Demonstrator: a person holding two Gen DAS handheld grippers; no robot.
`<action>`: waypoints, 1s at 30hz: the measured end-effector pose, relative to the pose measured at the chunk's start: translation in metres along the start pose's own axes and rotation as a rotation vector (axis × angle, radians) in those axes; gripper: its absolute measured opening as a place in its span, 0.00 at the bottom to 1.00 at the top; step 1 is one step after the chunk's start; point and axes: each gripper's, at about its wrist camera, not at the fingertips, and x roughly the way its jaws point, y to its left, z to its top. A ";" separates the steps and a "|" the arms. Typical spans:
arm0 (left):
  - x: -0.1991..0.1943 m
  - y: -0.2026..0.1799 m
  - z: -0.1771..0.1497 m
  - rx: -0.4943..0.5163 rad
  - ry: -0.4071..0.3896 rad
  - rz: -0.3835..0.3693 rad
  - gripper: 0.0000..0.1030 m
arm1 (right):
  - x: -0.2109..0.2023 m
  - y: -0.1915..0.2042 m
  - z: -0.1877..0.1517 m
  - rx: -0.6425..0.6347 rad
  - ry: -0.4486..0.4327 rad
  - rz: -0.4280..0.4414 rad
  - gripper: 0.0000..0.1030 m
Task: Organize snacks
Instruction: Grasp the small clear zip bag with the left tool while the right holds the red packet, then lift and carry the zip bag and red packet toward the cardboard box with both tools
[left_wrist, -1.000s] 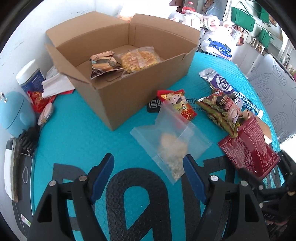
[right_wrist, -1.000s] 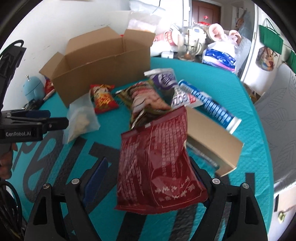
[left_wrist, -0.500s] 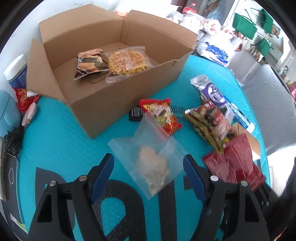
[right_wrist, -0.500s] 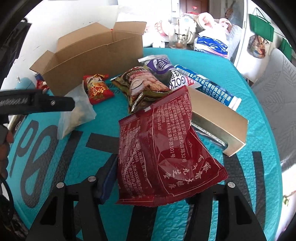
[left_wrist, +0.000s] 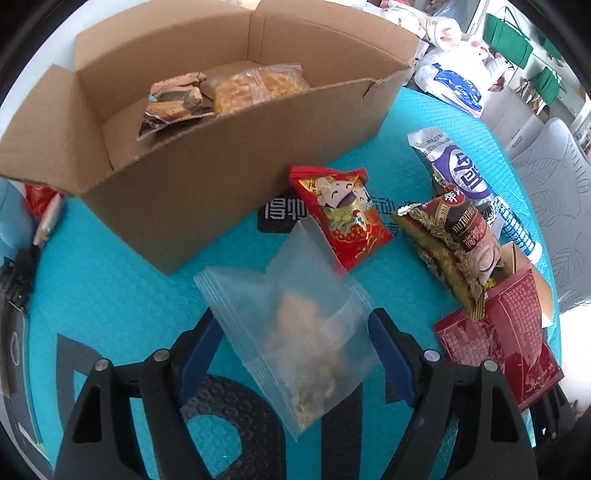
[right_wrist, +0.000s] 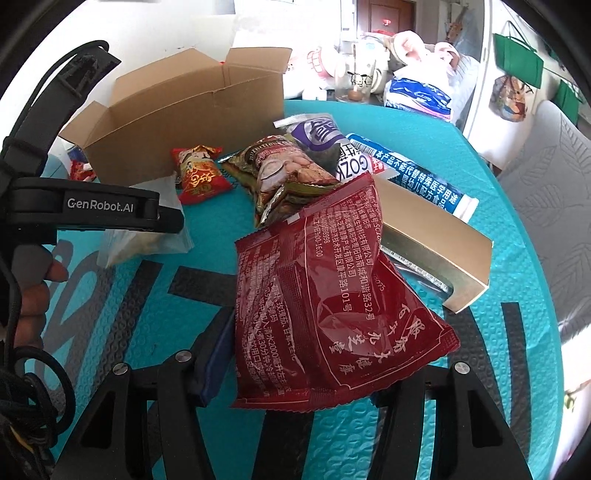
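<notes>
The open brown cardboard box, at eleven o'clock on the teal mat, already holds two packets; about six remain outside. The right gripper is clamped on a dark red foil pouch. The left gripper straddles a clear zip bag, jaws apart.

teal textured mat with large dark lettering covers the table. beyond its far edge: white-and-blue plastic bag, glass mug, pink-and-white plush items. green tote bags hang at right. grey leaf-patterned chair beside the table.
</notes>
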 end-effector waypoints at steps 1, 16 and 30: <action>0.000 0.000 -0.001 0.003 -0.012 -0.009 0.77 | 0.000 0.001 0.000 0.000 0.000 -0.003 0.56; -0.017 0.020 -0.024 0.049 -0.065 -0.176 0.29 | -0.008 0.002 0.000 0.039 0.020 0.012 0.31; -0.055 0.046 -0.084 0.132 -0.043 -0.122 0.29 | -0.027 0.022 -0.026 0.028 0.054 0.117 0.62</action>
